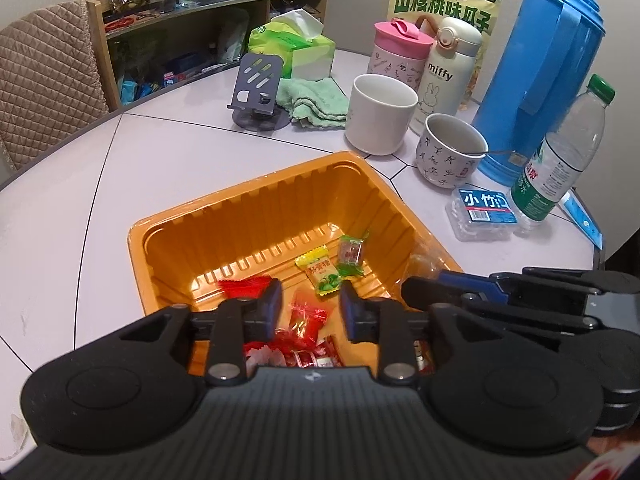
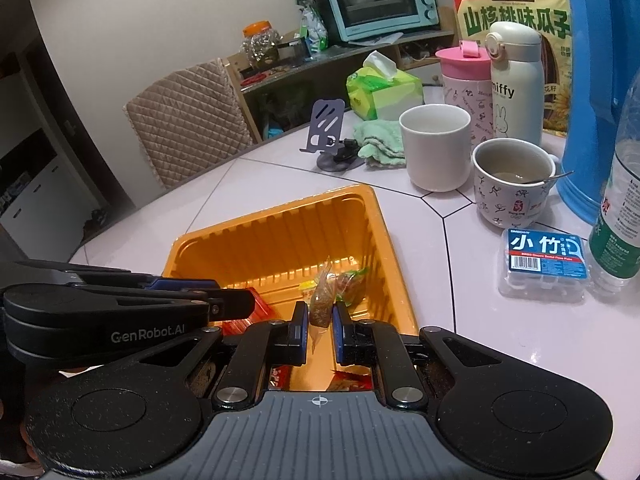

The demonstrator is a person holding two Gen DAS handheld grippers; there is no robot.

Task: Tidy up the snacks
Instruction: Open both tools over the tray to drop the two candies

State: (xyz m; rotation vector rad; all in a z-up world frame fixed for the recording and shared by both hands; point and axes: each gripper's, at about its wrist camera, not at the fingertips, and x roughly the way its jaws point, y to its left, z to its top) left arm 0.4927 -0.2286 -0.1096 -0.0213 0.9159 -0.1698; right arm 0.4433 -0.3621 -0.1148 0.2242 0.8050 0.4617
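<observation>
An orange plastic tray (image 1: 256, 204) sits on the white table and also shows in the right wrist view (image 2: 280, 220). It holds several wrapped candies: a yellow-green one (image 1: 320, 272), a green one (image 1: 350, 254) and red ones (image 1: 306, 314). My left gripper (image 1: 308, 306) is open and empty over the tray's near side. My right gripper (image 2: 320, 320) is shut on a brown candy in a clear wrapper (image 2: 321, 304), held above the tray. The right gripper also shows in the left wrist view (image 1: 500, 288) at the tray's right rim.
Behind the tray stand a white cup (image 1: 380, 114), a patterned mug with a spoon (image 1: 450, 148), a blue thermos jug (image 1: 548, 64), a water bottle (image 1: 560, 156), a floss-pick box (image 1: 486, 212), a phone stand (image 1: 258, 92), a green cloth (image 1: 316, 102) and a tissue pack (image 1: 296, 46).
</observation>
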